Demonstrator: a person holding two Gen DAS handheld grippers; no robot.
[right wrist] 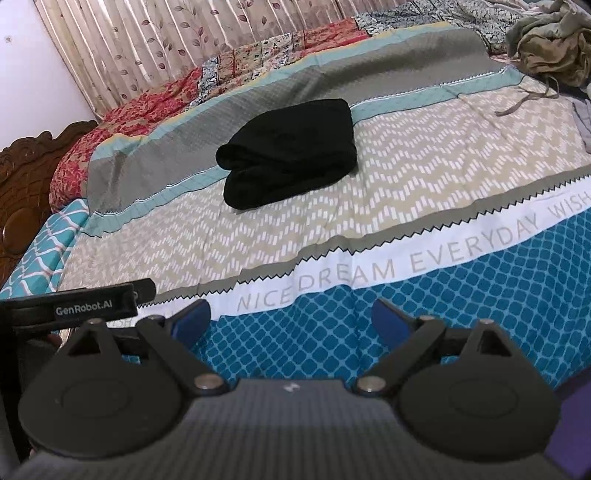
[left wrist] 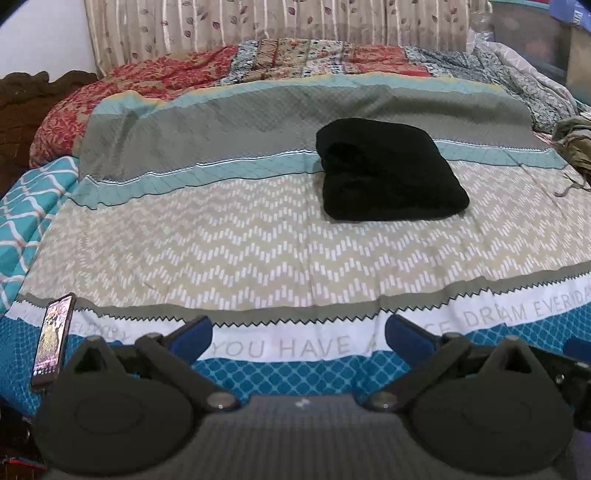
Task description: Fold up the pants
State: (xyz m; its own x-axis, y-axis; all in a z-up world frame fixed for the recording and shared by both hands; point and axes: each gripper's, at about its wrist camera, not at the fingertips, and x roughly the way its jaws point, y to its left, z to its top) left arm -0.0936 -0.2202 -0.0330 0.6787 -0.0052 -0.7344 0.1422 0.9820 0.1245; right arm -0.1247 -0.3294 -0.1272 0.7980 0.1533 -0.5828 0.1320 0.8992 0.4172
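Observation:
Black pants [left wrist: 388, 170] lie folded into a compact bundle on the bed's patterned sheet [left wrist: 221, 240], right of centre; they also show in the right wrist view [right wrist: 291, 153] in the middle of the bed. My left gripper [left wrist: 298, 334] is open and empty, held over the near edge of the bed, well short of the pants. My right gripper [right wrist: 291, 319] is open and empty too, over the blue near edge. The left gripper's body shows at the left edge of the right wrist view.
A phone [left wrist: 53, 339] lies on the sheet's near left corner. A crumpled olive garment [right wrist: 550, 44] with a drawstring sits at the far right of the bed. A red patterned quilt [left wrist: 166, 77] lies along the back, before a curtain [left wrist: 258, 18]. A carved wooden headboard [right wrist: 26, 192] stands at left.

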